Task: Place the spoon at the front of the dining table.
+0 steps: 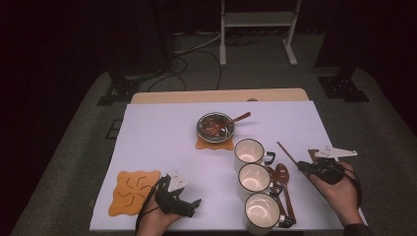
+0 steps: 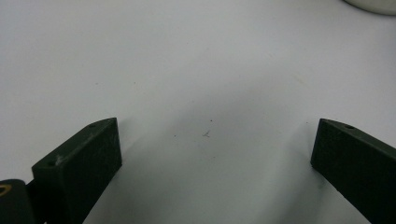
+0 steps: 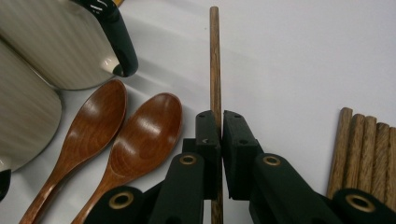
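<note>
While right gripper clamps chopstick beside spoons | left gripper apart over bare table

Left hand-held gripper, lower left of high view: black body, pale grey three-cornered plate on top, black cable looping beside it. Right hand-held gripper, lower right: same black build, grey plate, cable across the hand. Right gripper view: black jaw blocks with small screw holes, brass-ringed pivots on the linkage. Dark sleeve cuff at bottom right.
</note>
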The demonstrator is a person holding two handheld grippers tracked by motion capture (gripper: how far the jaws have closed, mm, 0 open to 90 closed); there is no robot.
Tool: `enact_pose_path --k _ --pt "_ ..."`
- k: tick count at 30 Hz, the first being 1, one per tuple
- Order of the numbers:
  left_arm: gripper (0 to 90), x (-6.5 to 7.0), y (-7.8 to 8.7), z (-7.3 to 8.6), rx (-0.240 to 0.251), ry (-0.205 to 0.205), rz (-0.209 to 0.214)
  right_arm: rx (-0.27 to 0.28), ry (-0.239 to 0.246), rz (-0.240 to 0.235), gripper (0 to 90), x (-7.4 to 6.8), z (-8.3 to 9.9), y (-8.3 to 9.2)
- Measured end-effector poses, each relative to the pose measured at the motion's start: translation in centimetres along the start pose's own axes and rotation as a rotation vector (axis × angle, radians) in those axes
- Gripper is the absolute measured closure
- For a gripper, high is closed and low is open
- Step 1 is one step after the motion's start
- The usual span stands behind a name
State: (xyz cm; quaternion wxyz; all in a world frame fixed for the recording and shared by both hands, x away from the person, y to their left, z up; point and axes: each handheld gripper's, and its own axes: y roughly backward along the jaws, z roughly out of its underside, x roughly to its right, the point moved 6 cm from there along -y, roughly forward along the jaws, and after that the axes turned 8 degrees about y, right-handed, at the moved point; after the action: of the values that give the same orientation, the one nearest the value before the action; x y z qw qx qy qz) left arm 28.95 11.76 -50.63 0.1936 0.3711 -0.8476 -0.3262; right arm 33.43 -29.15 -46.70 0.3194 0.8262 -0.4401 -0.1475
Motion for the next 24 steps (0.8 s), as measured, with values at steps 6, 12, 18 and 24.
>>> enact_pose_path --k 6,12,18,24 --pt "0.6 0.0 0.0 0.0 0.000 0.000 0.000 0.010 0.005 0.002 84.6 0.1 -0.5 0.1" --pt "0.6 0.0 0.0 0.0 0.000 0.000 0.000 0.019 0.011 0.002 84.6 0.2 -1.0 0.1" --pt "0.6 0.0 0.0 0.0 -0.001 -0.001 0.000 0.030 0.014 0.001 84.6 0.3 -1.6 0.0" --pt "0.6 0.0 0.0 0.0 0.000 0.000 0.000 0.039 0.024 0.000 84.6 0.3 -2.3 -0.1"
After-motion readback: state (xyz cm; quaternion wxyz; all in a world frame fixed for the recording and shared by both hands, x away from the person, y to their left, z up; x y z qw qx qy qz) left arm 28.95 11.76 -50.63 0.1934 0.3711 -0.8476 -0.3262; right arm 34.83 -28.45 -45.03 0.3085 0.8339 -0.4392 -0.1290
